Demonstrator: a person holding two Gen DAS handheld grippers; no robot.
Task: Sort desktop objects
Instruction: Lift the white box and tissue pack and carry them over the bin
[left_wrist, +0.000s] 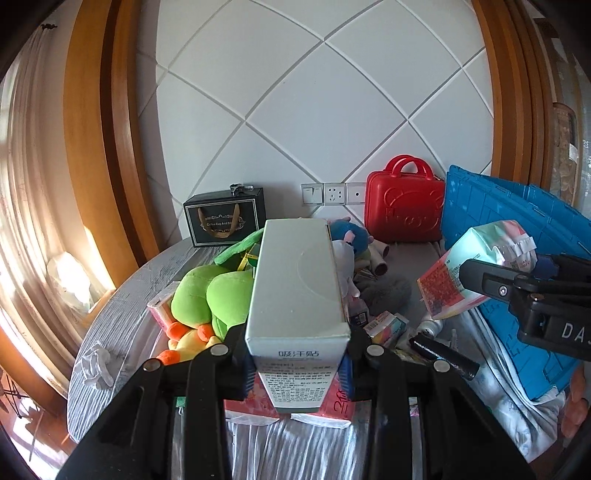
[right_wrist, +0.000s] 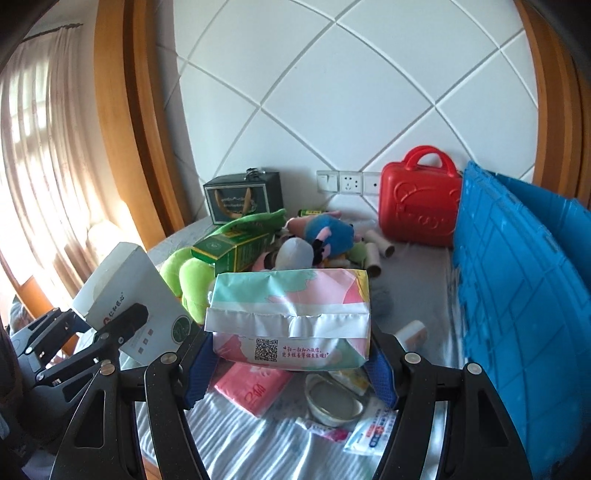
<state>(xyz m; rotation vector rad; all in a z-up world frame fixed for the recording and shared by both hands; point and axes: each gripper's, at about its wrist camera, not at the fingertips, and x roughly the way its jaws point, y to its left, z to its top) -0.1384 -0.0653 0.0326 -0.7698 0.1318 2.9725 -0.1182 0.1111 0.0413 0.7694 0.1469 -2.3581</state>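
Note:
My left gripper (left_wrist: 297, 365) is shut on a long white carton box (left_wrist: 295, 280) with Chinese print, held lengthwise above the cluttered table. The same box (right_wrist: 122, 302) and left gripper (right_wrist: 110, 332) show at the left of the right wrist view. My right gripper (right_wrist: 291, 365) is shut on a pastel tissue pack (right_wrist: 291, 314), held above the table; the pack also shows in the left wrist view (left_wrist: 476, 273), held by the right gripper (left_wrist: 517, 284) beside the blue crate (left_wrist: 517, 229).
On the table lie a green plush frog (left_wrist: 207, 295), a blue plush toy (right_wrist: 328, 229), a green box (right_wrist: 236, 251), cardboard tubes (right_wrist: 376, 254), a pink packet (right_wrist: 255, 387) and a small metal bowl (right_wrist: 336, 402). A red case (right_wrist: 421, 206) and black gift box (right_wrist: 243, 199) stand by the wall.

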